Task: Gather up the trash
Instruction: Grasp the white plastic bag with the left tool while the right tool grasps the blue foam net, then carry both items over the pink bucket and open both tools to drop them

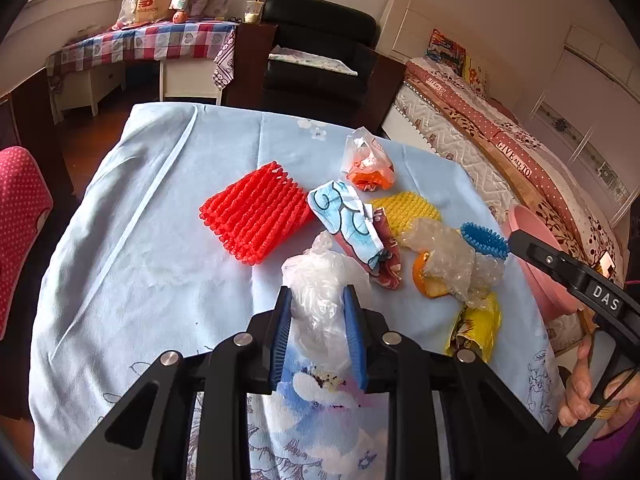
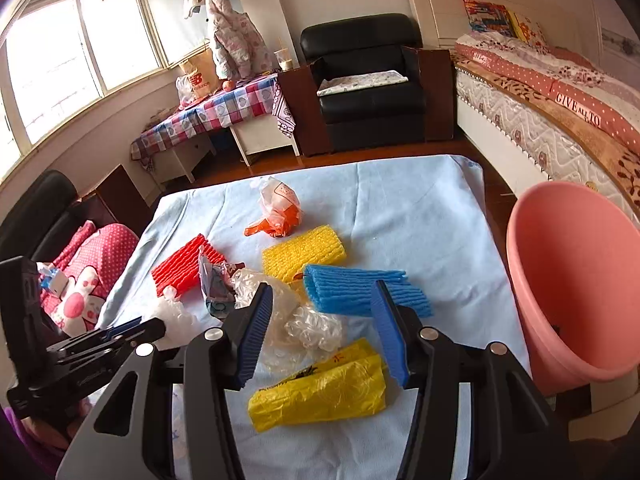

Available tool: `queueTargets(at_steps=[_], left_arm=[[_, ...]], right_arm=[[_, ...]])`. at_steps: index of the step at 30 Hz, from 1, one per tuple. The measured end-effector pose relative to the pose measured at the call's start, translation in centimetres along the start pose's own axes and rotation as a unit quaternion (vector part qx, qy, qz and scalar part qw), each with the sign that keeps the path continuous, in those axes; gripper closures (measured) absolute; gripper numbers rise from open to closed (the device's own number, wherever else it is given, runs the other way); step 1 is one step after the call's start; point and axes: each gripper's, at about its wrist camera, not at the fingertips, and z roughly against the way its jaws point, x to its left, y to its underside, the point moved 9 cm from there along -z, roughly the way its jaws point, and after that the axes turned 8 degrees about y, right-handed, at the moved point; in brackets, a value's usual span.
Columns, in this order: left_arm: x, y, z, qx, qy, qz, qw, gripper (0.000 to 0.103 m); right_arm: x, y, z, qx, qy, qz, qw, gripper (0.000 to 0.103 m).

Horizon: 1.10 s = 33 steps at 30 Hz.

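This is a lived-in home bedroom. A bed with a quilted mattress and red dotted blanket (image 2: 560,92) runs along the right edge of the frame, a black leather armchair (image 2: 368,80) stands at top centre, and a bay window (image 2: 60,60) fills the upper left above a low table under a checked cloth (image 2: 224,112).

Soft daylight from the blown-out window (image 2: 60,60), heavy fisheye bending, dark corners.
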Motion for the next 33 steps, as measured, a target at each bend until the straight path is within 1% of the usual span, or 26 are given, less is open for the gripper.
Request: queueTargets(at_steps=[4, 7, 8, 9, 10, 12, 15, 18, 21, 28, 33], left_arm=[[-0.1, -0.2, 0.7, -0.006, 0.007, 0.0, 1.0, 0.078], [-0.2, -0.4, 1.1, -0.01, 0.009, 0.0, 0.9999, 0.078], [-0.3, -0.4, 1.2, -0.01, 0.011, 0.0, 0.9999, 0.078], [-0.4, -0.5, 1.2, -0.01, 0.012, 0.0, 0.9999, 0.078], [-0.4, -0.4, 1.3, -0.01, 0.013, 0.0, 0.9999, 0.078], [-0.7, -0.4, 1.4, -0.01, 0.016, -0.002, 0.9998, 0.078], [-1.3, -0.5, 1.5, -0.012, 0.018, -0.008, 0.9997, 0.078], [-1.9, -0.7, 1.6, -0.014, 0.021, -0.013, 0.9996, 0.078], [-2.9, -1.1, 1.9, -0.018, 0.027, -0.02, 0.9993, 0.078], [-5.5, -2.2, 2.9, -0.033, 0.047, -0.039, 0.9976, 0.078], [-7.6, -2.9, 3.0, -0.036, 0.064, -0.048, 0.9962, 0.078]], right_arm=[[-0.4, 0.1, -1.1, 0.0, 0.029, 0.015, 0.999, 0.051], [-1.3, 0.4, -1.8, 0.008, 0.04, 0.011, 0.999, 0.052], [-1.6, 0.5, -1.9, 0.009, 0.041, 0.008, 0.999, 0.055], [-1.8, 0.6, -1.9, 0.01, 0.042, 0.006, 0.999, 0.064], [-2.2, 0.8, -1.8, 0.013, 0.044, 0.003, 0.999, 0.067], [-2.7, 1.3, -1.7, 0.017, 0.044, 0.001, 0.999, 0.082], [-4.2, 2.1, -1.3, 0.022, 0.047, -0.01, 0.999, 0.095], [-5.6, 2.5, -0.5, 0.019, 0.05, -0.027, 0.998, 0.099], [-6.7, 2.5, 0.6, 0.007, 0.05, -0.041, 0.998, 0.099], [-8.3, 1.0, 3.7, -0.03, 0.029, -0.071, 0.997, 0.099], [-9.5, -0.5, 6.2, -0.065, 0.026, -0.088, 0.994, 0.099]])
